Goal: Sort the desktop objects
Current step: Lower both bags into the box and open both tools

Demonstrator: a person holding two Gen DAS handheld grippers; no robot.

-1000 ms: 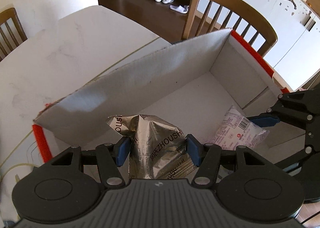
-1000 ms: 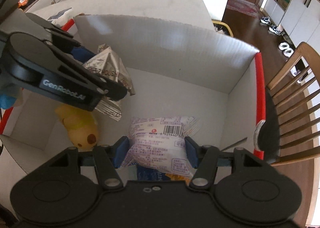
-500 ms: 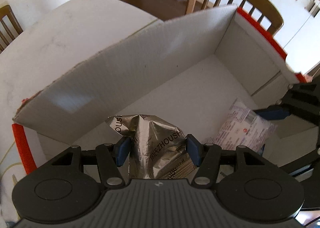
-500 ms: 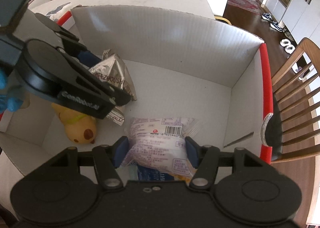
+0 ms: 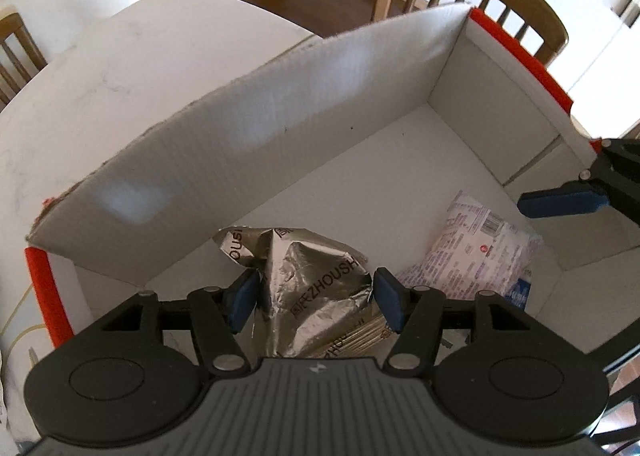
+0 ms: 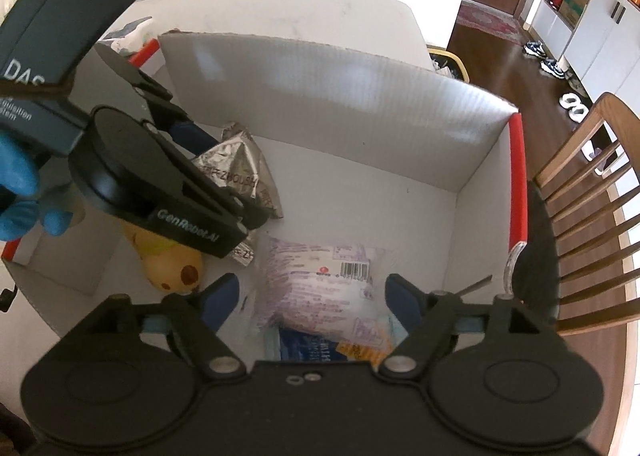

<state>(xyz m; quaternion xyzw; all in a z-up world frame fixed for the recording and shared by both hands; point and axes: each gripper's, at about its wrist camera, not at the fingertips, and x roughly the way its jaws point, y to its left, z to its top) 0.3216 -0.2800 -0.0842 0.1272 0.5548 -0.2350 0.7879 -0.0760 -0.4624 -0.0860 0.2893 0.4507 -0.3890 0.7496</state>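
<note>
Pinching the crinkly foil packet (image 5: 316, 288), our left hand-held gripper (image 5: 314, 298) grips mid-body; light, crushable. Right hand-held gripper (image 6: 312, 298) spread over the soft white packet (image 6: 320, 288).

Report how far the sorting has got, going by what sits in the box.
Done: the white snack packet, a yellow plush toy and a blue packet lie in the cardboard box. In hand: the left gripper grips the silver foil bag above the box floor. The right gripper is open. Left: releasing that bag.
</note>
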